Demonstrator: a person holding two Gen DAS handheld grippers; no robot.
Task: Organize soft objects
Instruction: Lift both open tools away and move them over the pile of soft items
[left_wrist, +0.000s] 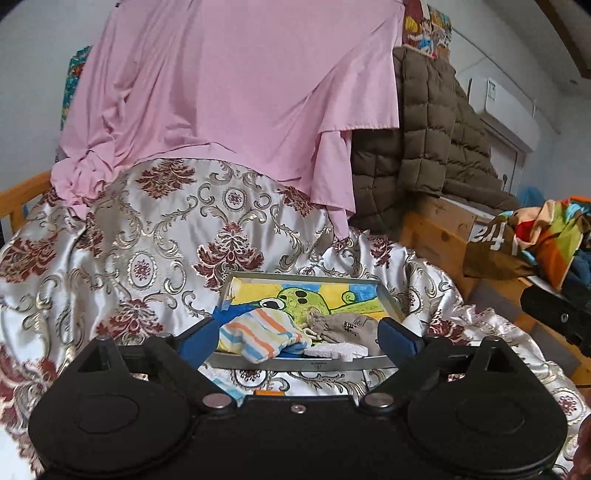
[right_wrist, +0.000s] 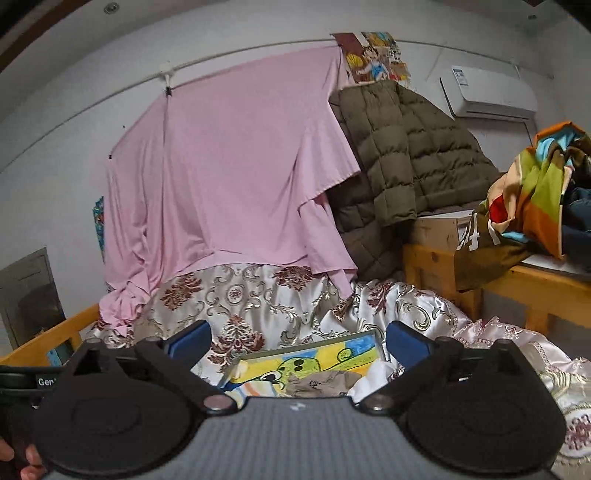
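My left gripper jaws apart, empty; right gripper likewise. Tray on patterned satin cloth holds striped sock, grey pouch, white foam piece.

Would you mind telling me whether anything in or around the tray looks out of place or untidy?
The tray sits tilted on the rumpled patterned cloth rather than flat. Inside it, the striped sock, a grey pouch and a white foam piece lie jumbled over one another at the near edge, not sorted. Nothing looks spilled or damaged.
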